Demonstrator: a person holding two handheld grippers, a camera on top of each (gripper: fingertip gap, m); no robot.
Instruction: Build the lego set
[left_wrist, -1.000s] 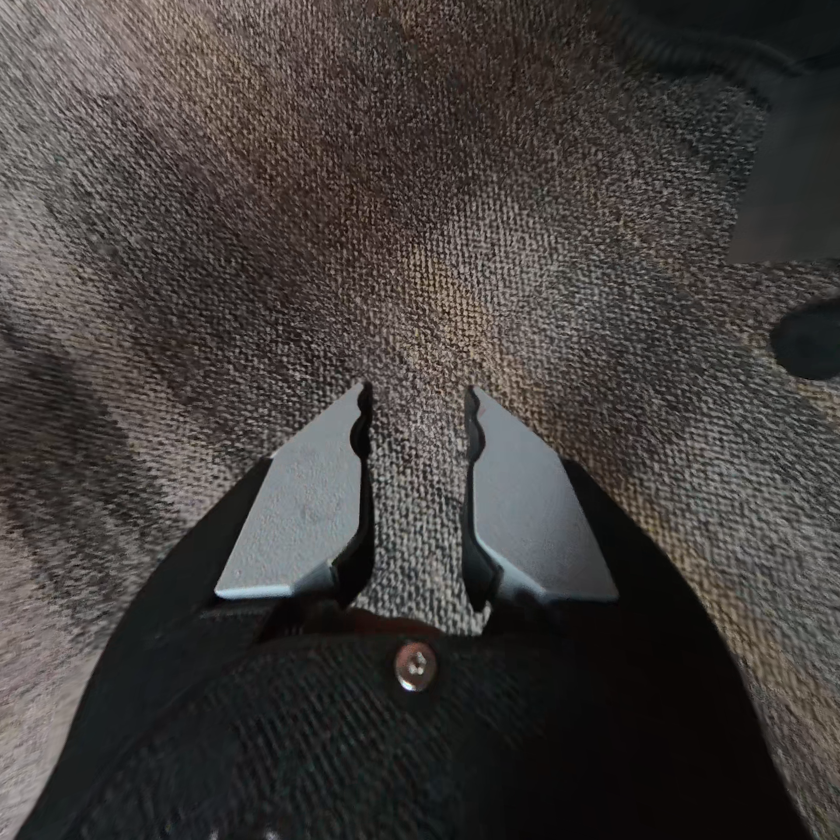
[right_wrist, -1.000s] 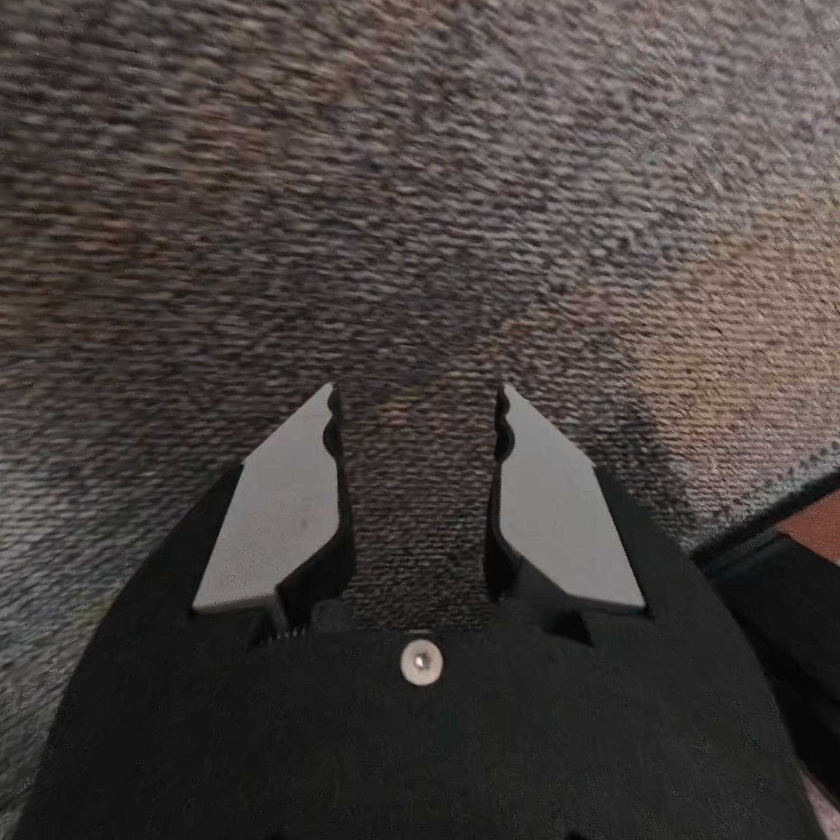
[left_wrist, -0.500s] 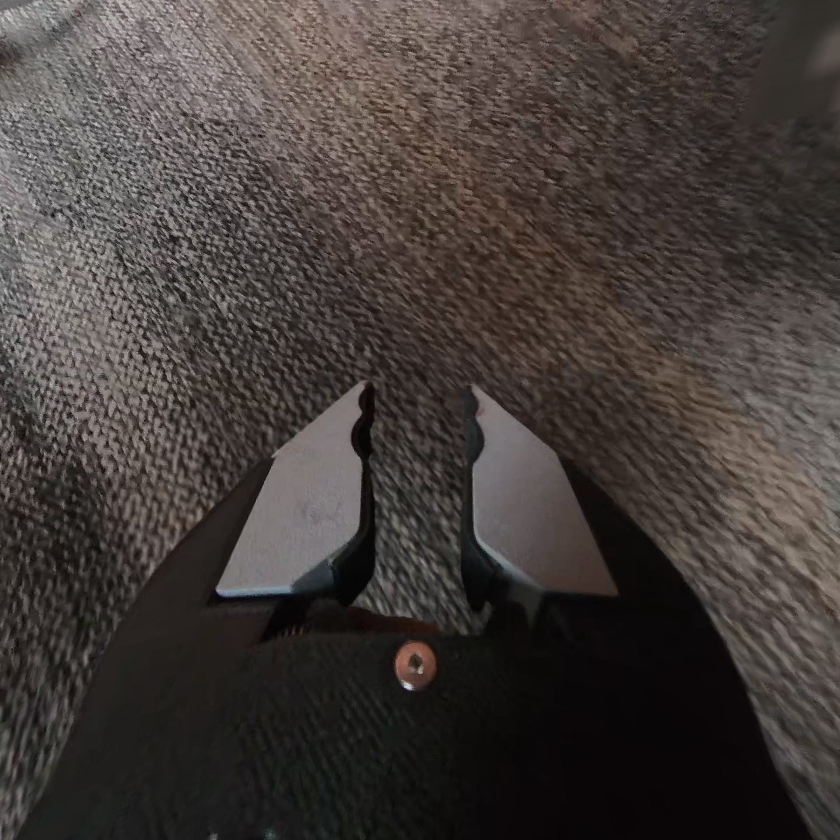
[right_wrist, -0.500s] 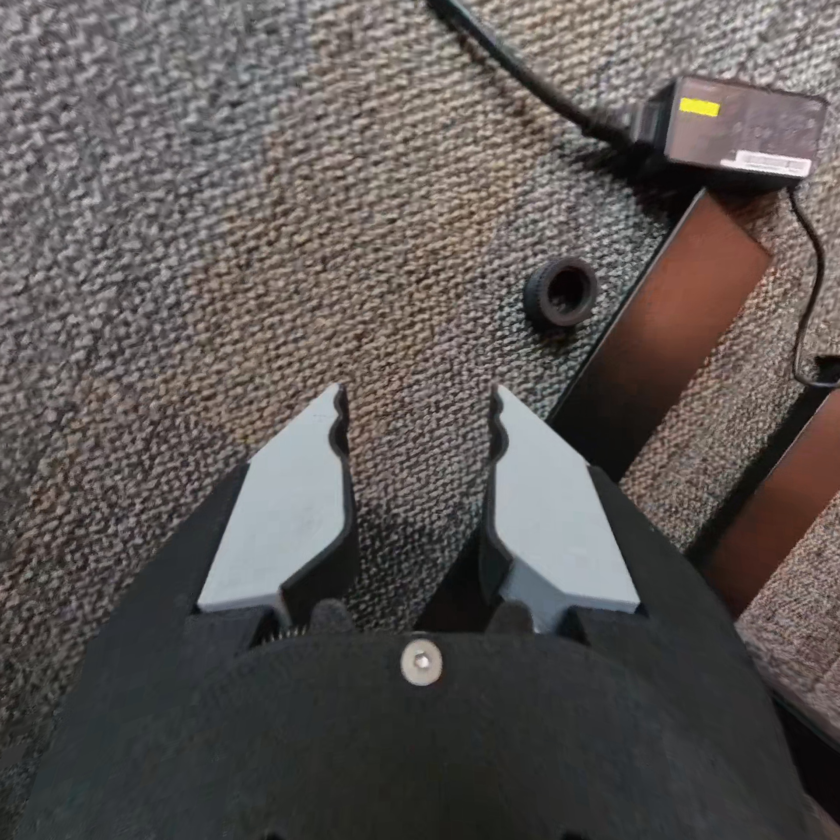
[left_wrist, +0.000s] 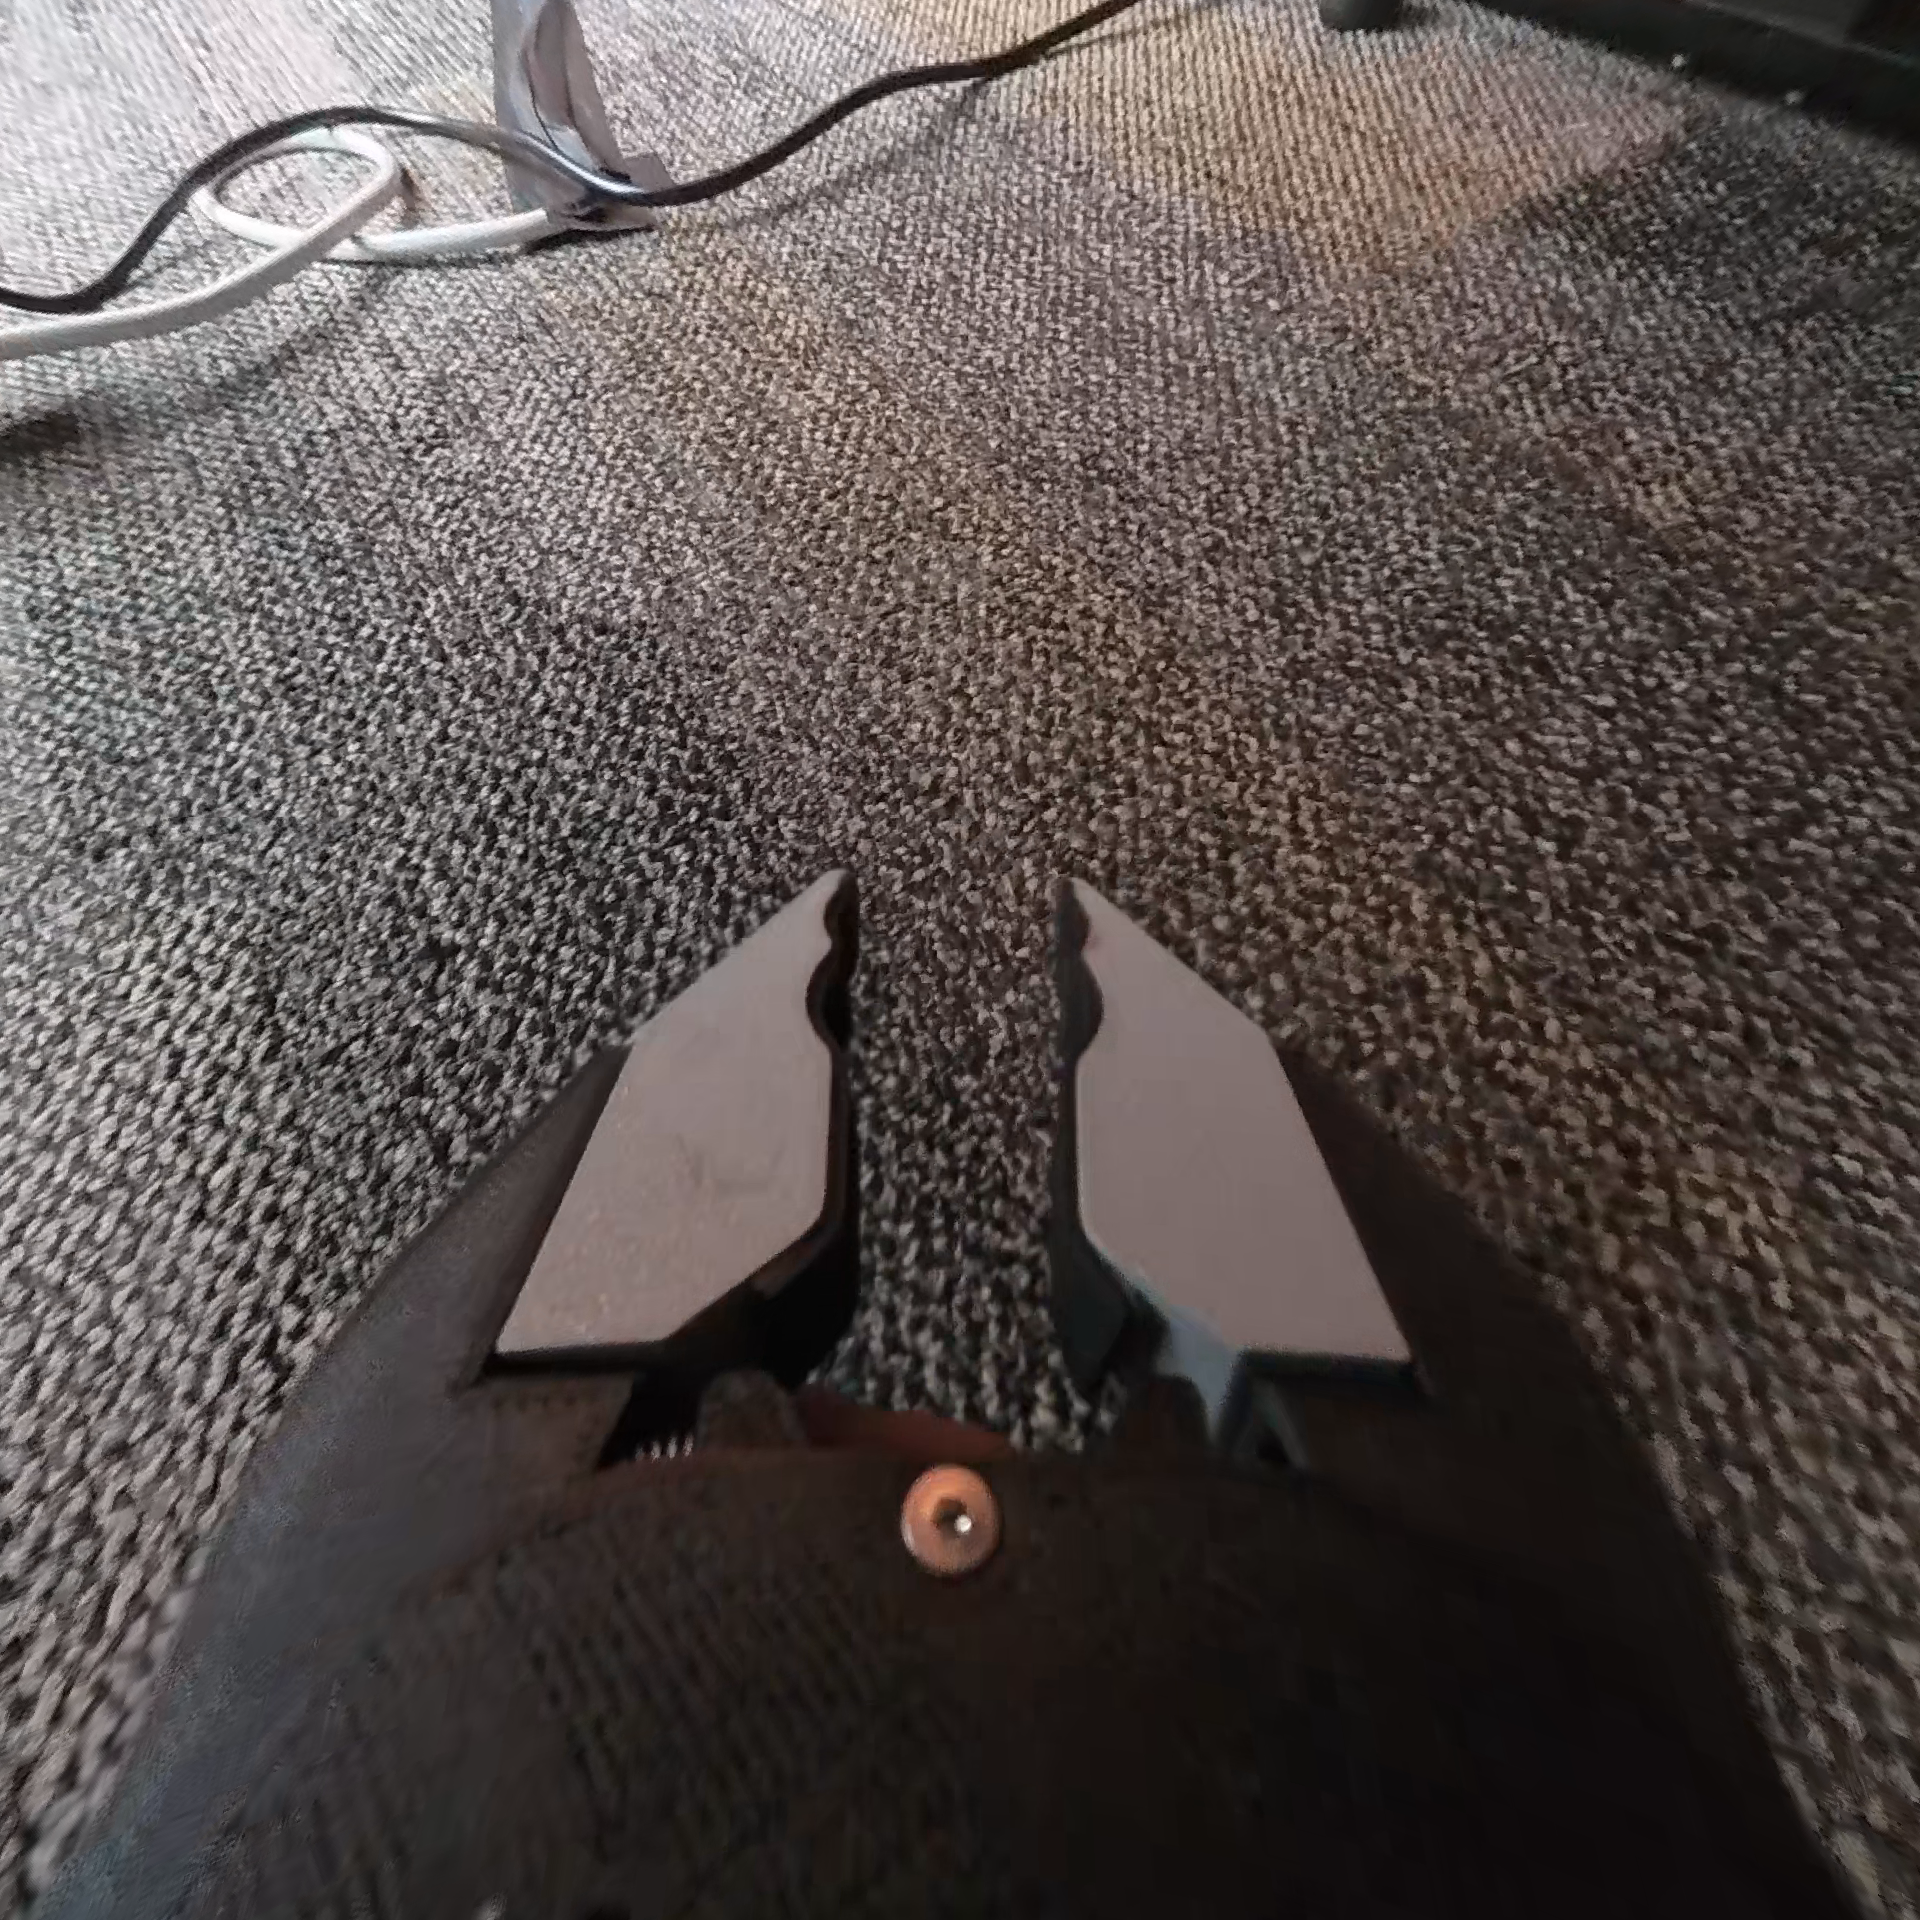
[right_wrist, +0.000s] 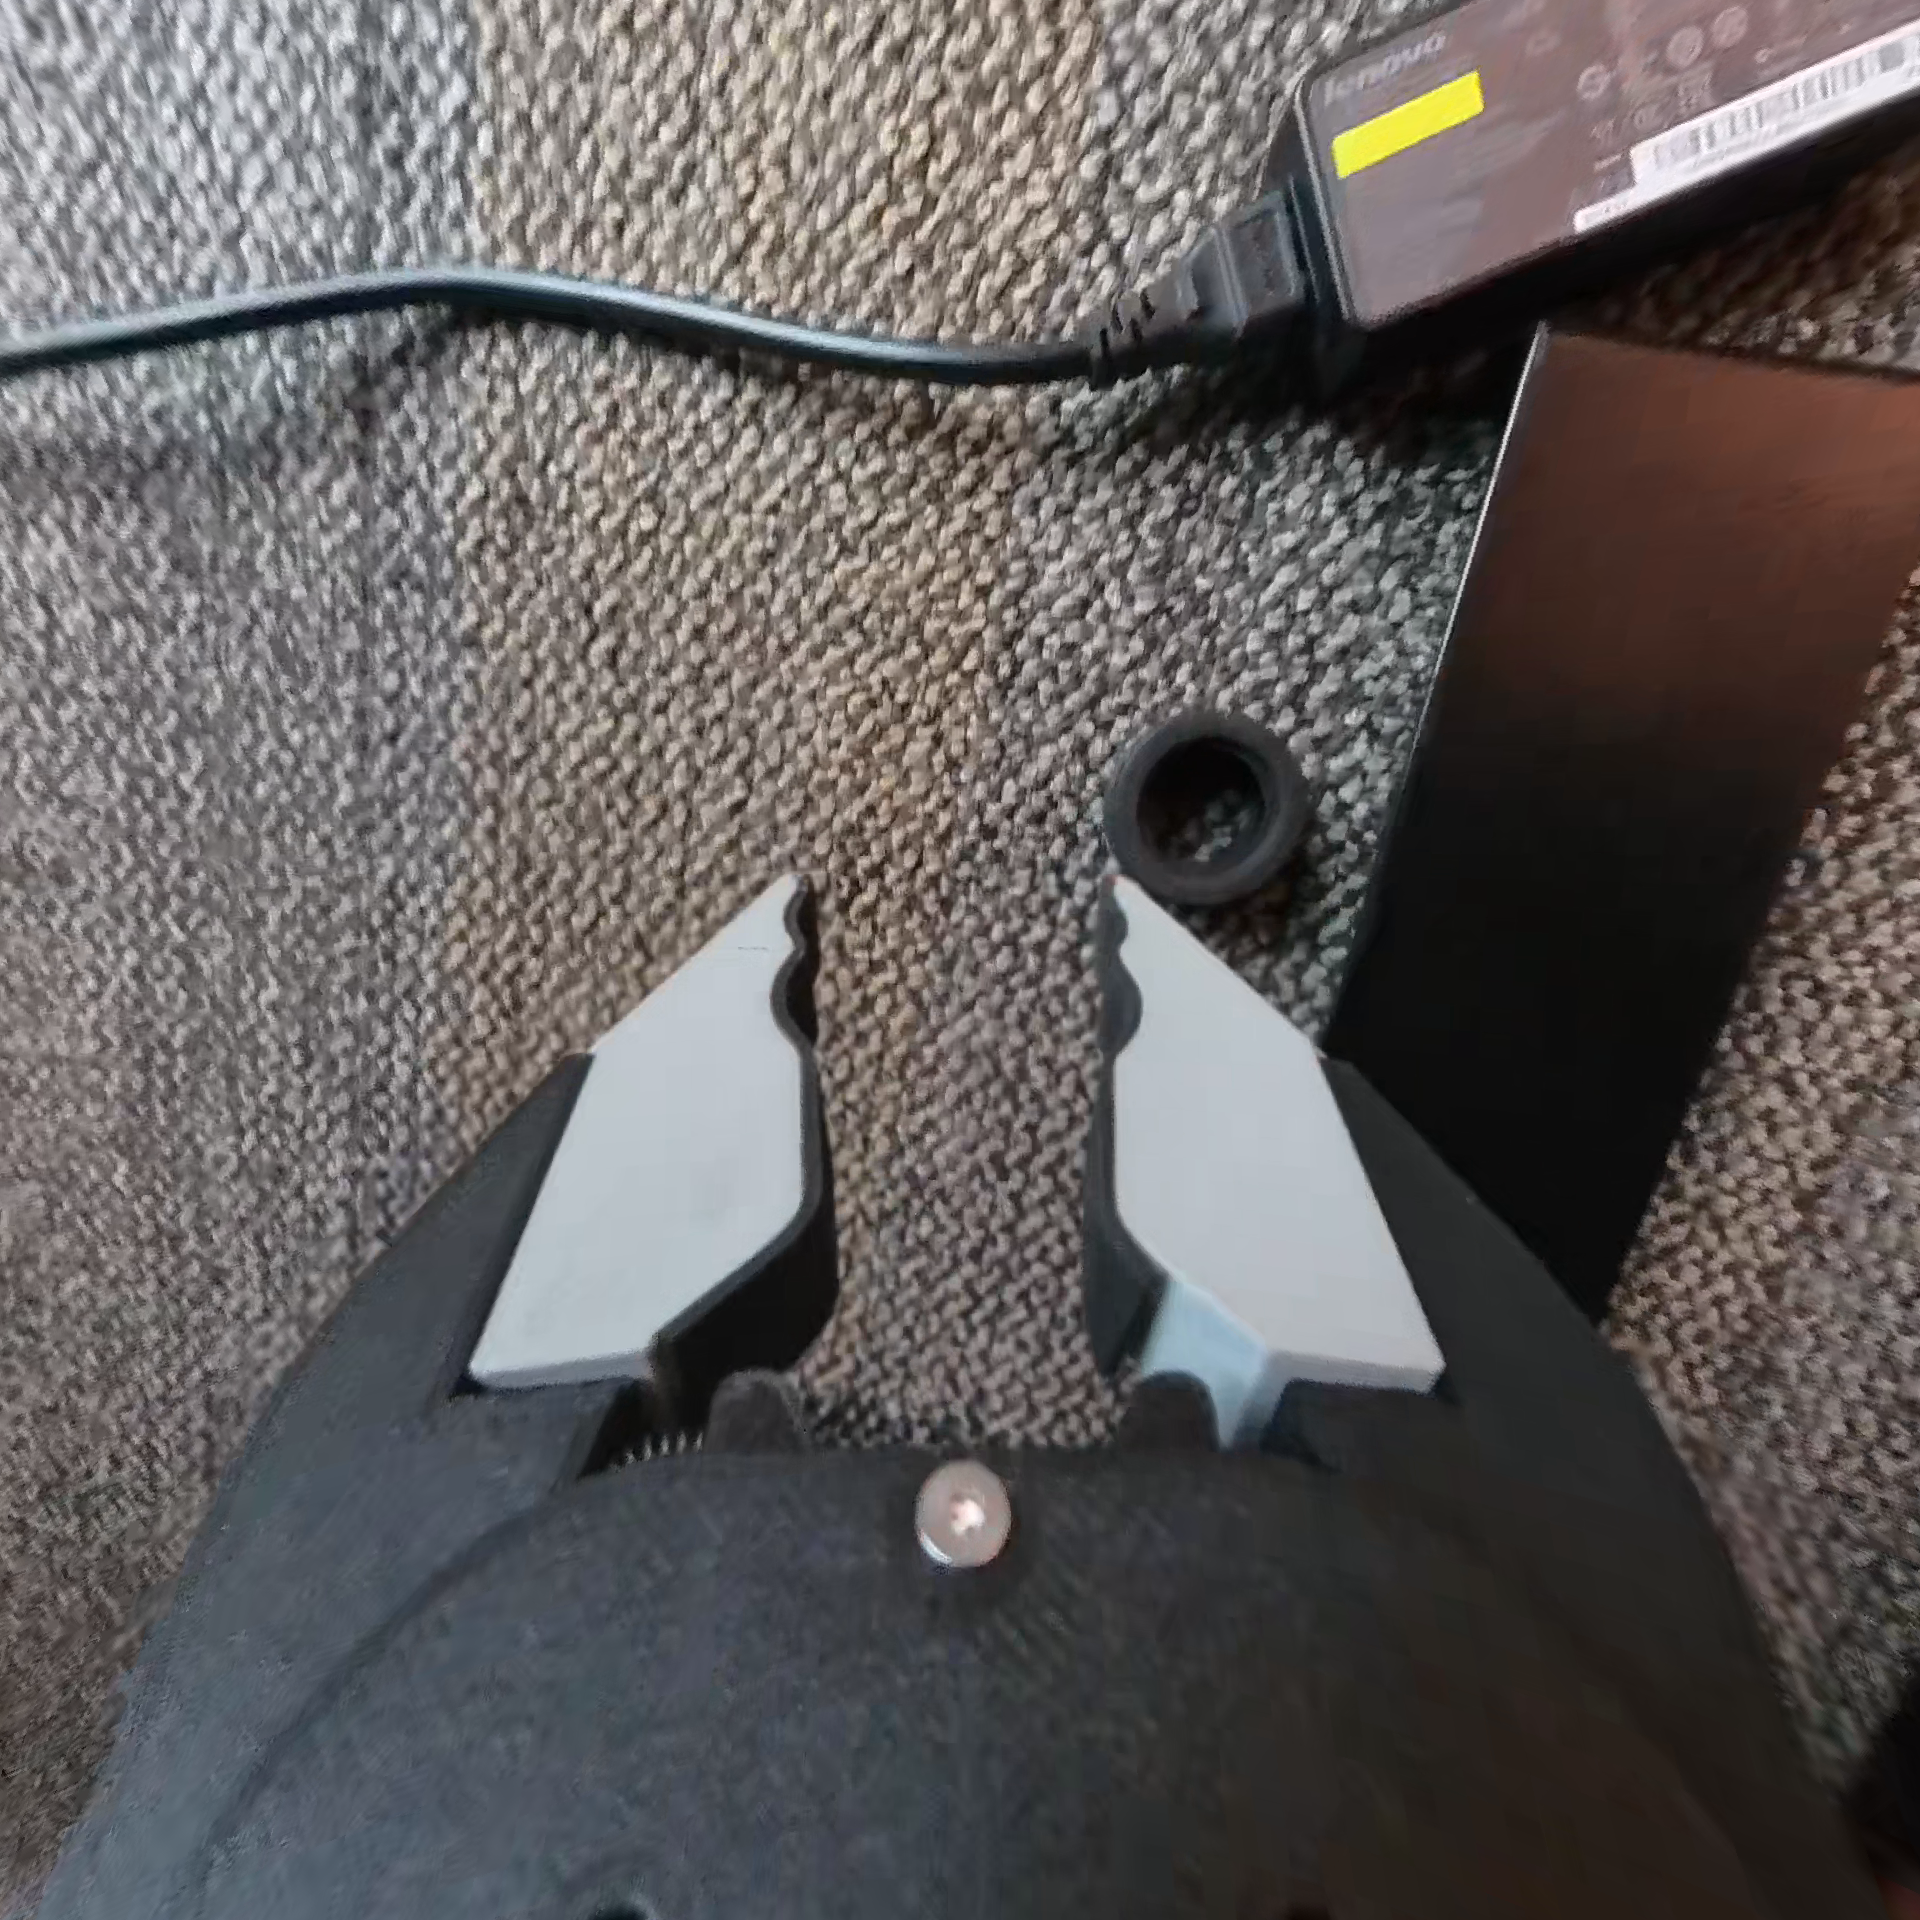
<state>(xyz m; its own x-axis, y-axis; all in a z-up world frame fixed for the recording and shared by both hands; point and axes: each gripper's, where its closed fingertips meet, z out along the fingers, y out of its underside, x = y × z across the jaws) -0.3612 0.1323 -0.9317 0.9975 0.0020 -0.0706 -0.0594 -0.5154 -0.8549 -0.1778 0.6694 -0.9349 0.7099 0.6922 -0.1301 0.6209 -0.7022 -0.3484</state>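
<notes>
- Right wrist view: a ribbed black rubber tyre is seen beyond the right gripper, whose fingers are spread, empty.
- Left gripper: fingers parted over looped grey carpet, nothing grasped.

Left tongs: grey fingers parted, gap empty, speckled grey carpet floor visible between them; black body below with one metal screw on its centreline; far upper left, a black cable and a white cable lie on the carpet, crossing beside a pale upright object, kind unclear; dark edge at the upper right corner
</notes>
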